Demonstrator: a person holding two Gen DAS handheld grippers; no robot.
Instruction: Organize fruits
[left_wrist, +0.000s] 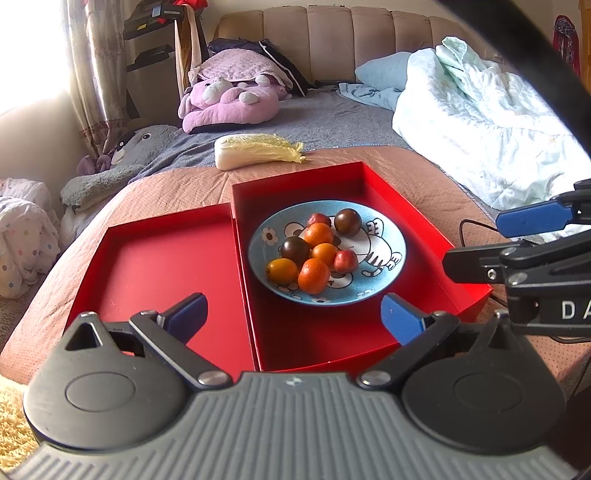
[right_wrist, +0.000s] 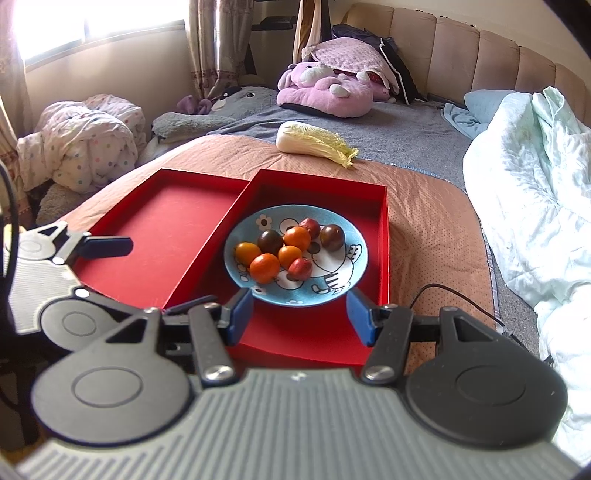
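Bed (left_wrist: 424, 173) bears red box (left_wrist: 295, 339) holding plate (left_wrist: 384, 273) of fruits (left_wrist: 314, 280).

Left gripper (left_wrist: 293, 317), right gripper (right_wrist: 300, 315): black linkages, blue pads, ribbed grey housings

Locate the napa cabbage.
In both wrist views, the napa cabbage lies on the bed beyond the two red trays, in front of the pink plush toy.

**A bed carrying boxes, cabbage and bedding**

The bed (right_wrist: 424, 206) wears a salmon quilted cover near me and a grey sheet beyond. Directly on it lie two red box trays (right_wrist: 177, 218) side by side, a napa cabbage (right_wrist: 314, 142), a pale crumpled duvet (right_wrist: 528, 192) and a pink plush toy (right_wrist: 325, 92).
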